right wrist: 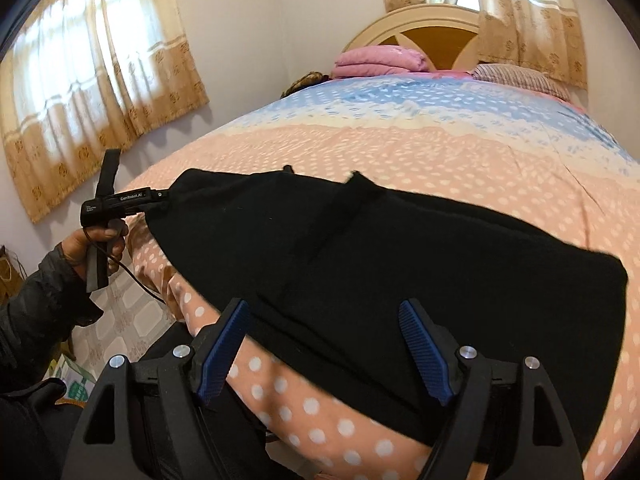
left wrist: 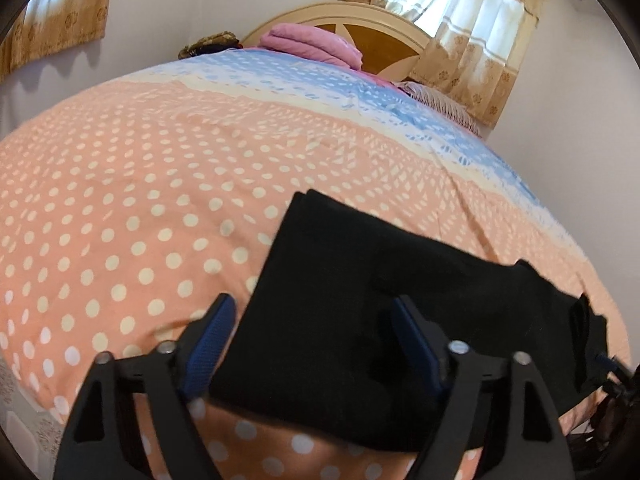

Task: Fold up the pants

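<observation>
Black pants (left wrist: pixel 384 304) lie folded flat on the polka-dot bedspread near the bed's front edge; they also show in the right wrist view (right wrist: pixel 400 264). My left gripper (left wrist: pixel 312 308) is open, its blue-padded fingers (left wrist: pixel 212 336) straddling the pants' left edge just above the cloth. My right gripper (right wrist: pixel 326 312) is open and hovers over the pants' near edge, holding nothing. The left gripper's body (right wrist: pixel 120 202) shows in the right wrist view at the pants' left end, held by a hand.
The bed (left wrist: pixel 120 200) has a peach, cream and blue dotted cover. A folded pink blanket (right wrist: pixel 380 60) and a striped pillow (right wrist: pixel 520 76) lie by the headboard (right wrist: pixel 432 24). Curtained windows (right wrist: pixel 92 76) flank the walls. Tiled floor (right wrist: pixel 120 328) lies to the left.
</observation>
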### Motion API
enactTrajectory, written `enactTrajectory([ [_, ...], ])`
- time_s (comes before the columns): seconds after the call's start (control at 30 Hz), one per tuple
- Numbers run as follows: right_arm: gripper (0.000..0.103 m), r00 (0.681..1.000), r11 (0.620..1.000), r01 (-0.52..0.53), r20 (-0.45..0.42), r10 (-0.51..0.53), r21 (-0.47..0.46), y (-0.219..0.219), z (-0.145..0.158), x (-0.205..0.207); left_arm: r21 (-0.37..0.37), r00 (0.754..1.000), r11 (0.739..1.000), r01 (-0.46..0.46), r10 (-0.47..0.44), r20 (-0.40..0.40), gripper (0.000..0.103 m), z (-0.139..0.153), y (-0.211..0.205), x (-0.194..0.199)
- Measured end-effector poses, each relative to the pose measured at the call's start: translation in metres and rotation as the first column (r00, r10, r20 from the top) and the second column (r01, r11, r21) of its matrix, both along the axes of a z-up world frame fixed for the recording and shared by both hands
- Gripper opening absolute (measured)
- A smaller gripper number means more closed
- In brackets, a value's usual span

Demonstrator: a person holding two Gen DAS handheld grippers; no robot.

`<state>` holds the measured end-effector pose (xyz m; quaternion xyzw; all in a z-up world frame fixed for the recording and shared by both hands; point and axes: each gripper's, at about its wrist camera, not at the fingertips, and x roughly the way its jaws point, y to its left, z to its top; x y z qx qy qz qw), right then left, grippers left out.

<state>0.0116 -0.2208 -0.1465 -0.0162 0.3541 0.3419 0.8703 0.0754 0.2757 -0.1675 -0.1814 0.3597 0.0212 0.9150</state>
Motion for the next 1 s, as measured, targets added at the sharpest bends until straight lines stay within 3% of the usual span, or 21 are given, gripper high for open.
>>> enactTrajectory([
  [0.13, 0.079, 1.000, 0.999, 0.019, -0.006, -0.019, 0.050, -0.008, -0.005, -0.005, 0.017, 1.000, 1.000, 0.016, -0.016, -0.018, 0.064, 0.005, -0.004, -0.004],
  [0.47, 0.079, 1.000, 0.998, -0.021, 0.009, 0.020, 0.066, -0.001, -0.013, -0.023, 0.074, 0.999, 0.997, 0.031, -0.028, -0.047, 0.062, -0.004, -0.003, 0.013],
  [0.53, 0.079, 1.000, 0.997, -0.019, 0.008, 0.019, 0.071, -0.002, -0.014, -0.024, 0.051, 0.998, 0.998, 0.027, -0.024, -0.050, 0.055, -0.002, 0.000, 0.013],
  [0.63, 0.079, 1.000, 0.997, -0.017, 0.006, 0.016, 0.081, -0.003, -0.015, -0.026, 0.002, 0.998, 0.998, 0.058, -0.058, -0.030, 0.029, 0.003, 0.003, 0.008],
  [0.77, 0.079, 1.000, 0.996, -0.017, 0.011, 0.016, 0.089, -0.005, -0.012, -0.026, -0.067, 0.999, 0.997, 0.040, -0.040, 0.007, 0.026, 0.008, 0.007, 0.000],
  [1.0, 0.079, 1.000, 0.996, -0.015, 0.018, 0.014, 0.093, -0.005, -0.011, -0.026, -0.154, 0.988, 0.986, 0.056, -0.032, 0.154, 0.025, 0.037, 0.001, -0.015],
])
